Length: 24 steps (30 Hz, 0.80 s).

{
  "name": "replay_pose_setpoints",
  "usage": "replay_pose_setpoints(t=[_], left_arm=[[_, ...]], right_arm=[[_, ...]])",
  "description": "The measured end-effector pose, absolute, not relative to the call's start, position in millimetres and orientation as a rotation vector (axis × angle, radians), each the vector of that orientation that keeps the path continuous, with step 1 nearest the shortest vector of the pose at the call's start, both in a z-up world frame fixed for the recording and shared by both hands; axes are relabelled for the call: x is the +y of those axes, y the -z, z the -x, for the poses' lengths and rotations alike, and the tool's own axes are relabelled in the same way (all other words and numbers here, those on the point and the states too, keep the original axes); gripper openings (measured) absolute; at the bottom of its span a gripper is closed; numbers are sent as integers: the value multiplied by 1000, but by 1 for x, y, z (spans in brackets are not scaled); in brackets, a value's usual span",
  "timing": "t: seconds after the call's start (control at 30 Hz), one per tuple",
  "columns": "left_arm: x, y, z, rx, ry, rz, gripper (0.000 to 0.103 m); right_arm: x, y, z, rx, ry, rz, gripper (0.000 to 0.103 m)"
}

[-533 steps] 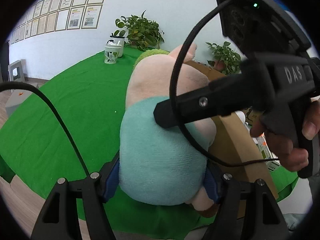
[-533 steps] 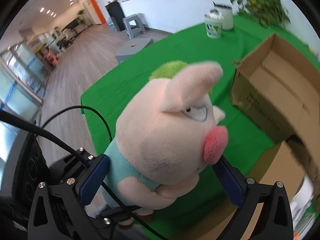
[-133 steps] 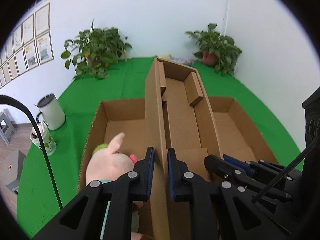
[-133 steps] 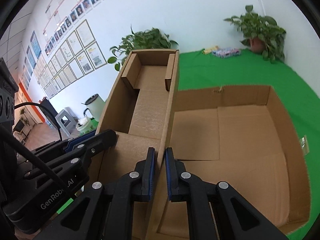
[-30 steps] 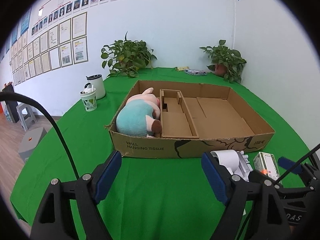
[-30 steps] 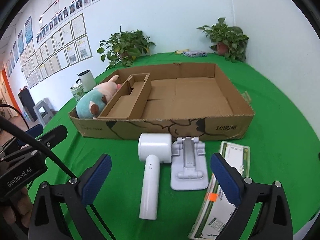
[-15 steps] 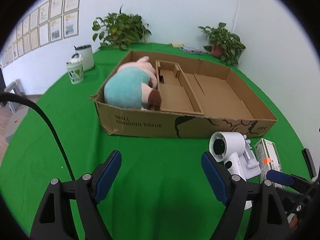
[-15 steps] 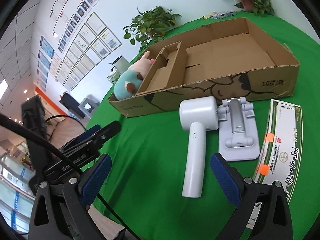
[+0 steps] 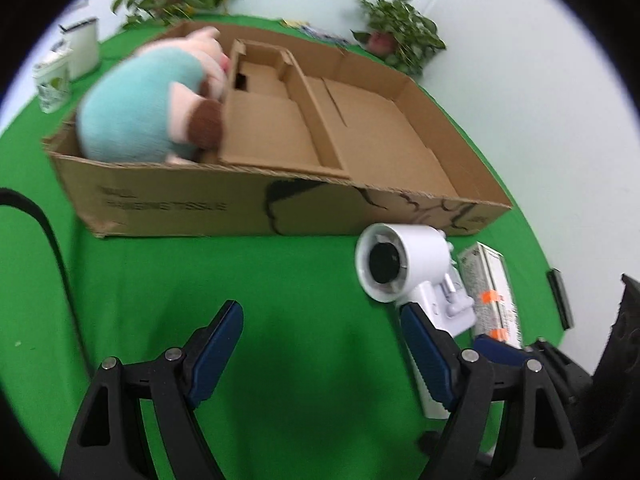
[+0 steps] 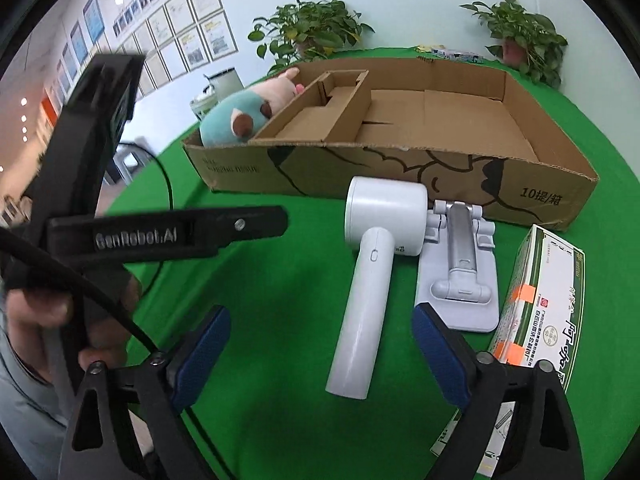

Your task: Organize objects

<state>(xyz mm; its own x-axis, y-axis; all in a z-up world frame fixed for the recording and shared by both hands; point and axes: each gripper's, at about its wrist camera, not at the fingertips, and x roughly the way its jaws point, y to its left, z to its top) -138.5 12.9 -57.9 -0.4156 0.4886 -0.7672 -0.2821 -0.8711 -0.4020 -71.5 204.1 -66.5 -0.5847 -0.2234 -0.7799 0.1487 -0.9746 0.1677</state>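
Both grippers lower, tilted toward hair dryer [image 10: 376, 264].

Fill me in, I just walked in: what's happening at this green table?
A person with two handheld grippers is sorting things into a cardboard box. A plush pig already lies in its left section. The right gripper, whose jaws have just been closing, straddles a white hair dryer. The left gripper is open and empty.

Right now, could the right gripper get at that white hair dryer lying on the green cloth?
Probably yes. The right gripper is open, its jaws having just been closing a little, and the hair dryer has its handle lying bare between them, untouched. The phone stand sits close alongside but leaves the handle free.
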Motion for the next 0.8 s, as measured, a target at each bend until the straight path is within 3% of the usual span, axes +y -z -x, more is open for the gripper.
replay_pose_setpoints(t=[0.07, 0.3, 0.57, 0.8], left_arm=[[20, 66, 146, -308, -2212, 1378, 80], [40, 79, 145, -296, -2106, 1413, 79], [39, 81, 114, -328, -2075, 1419, 79], [40, 81, 106, -413, -2035, 1449, 79]], right_arm=[[200, 75, 74, -88, 2617, -1344, 79], [200, 100, 82, -31, 2608, -1448, 33], [209, 107, 51, -109, 2595, -1431, 26], [214, 106, 45, -202, 2538, -1464, 30]])
